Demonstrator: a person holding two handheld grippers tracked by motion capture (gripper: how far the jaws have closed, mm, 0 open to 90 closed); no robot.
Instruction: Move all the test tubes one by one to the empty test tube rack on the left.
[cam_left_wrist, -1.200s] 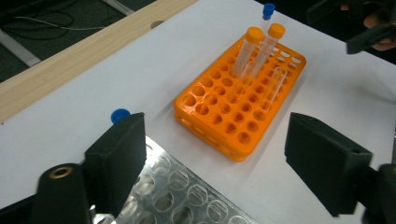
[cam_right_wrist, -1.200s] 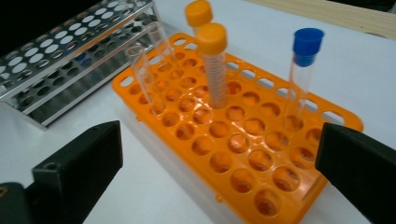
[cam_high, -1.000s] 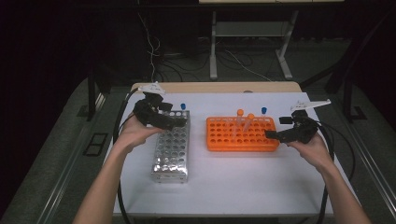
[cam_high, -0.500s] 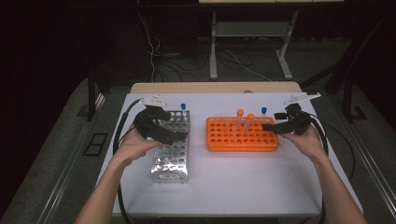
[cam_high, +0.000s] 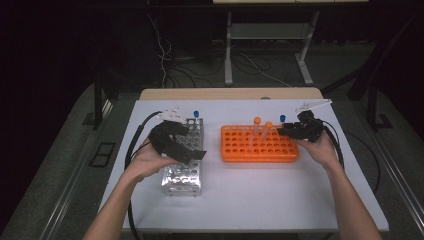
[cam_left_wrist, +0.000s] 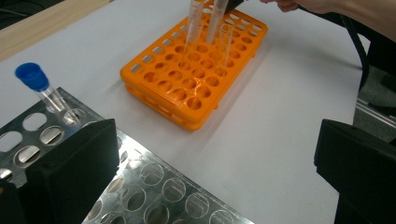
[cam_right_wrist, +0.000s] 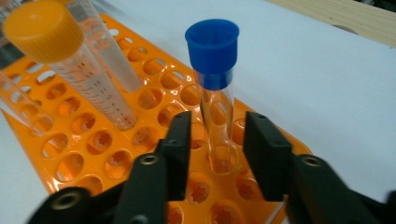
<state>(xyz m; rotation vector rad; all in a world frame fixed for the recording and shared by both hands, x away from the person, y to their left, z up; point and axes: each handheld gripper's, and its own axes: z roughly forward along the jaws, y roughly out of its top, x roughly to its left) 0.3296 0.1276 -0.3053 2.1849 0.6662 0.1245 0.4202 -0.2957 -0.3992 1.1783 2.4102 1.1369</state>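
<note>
An orange tube rack (cam_high: 260, 150) lies at the table's middle right. At its far right corner stands a clear tube with a blue cap (cam_right_wrist: 212, 46). My right gripper (cam_right_wrist: 217, 154) has its jaws on either side of this tube; they have just been closing, and thin gaps still show. Two orange-capped tubes (cam_high: 257, 121) stand next to it. My left gripper (cam_high: 190, 141) hovers wide open over the metal rack (cam_high: 182, 172), with nothing between its jaws (cam_left_wrist: 215, 168). Another blue-capped tube (cam_left_wrist: 35, 77) stands at the metal rack's far end.
The white table top (cam_high: 260, 200) stretches bare toward the near edge. A wooden strip (cam_high: 230, 93) runs along its far edge. Cables trail off both sides, and a dark floor with table legs lies behind.
My right gripper has moved left to the blue-capped tube in the orange rack and narrowed its jaws around it. My left gripper has sunk slightly over the metal rack and opened wider.
</note>
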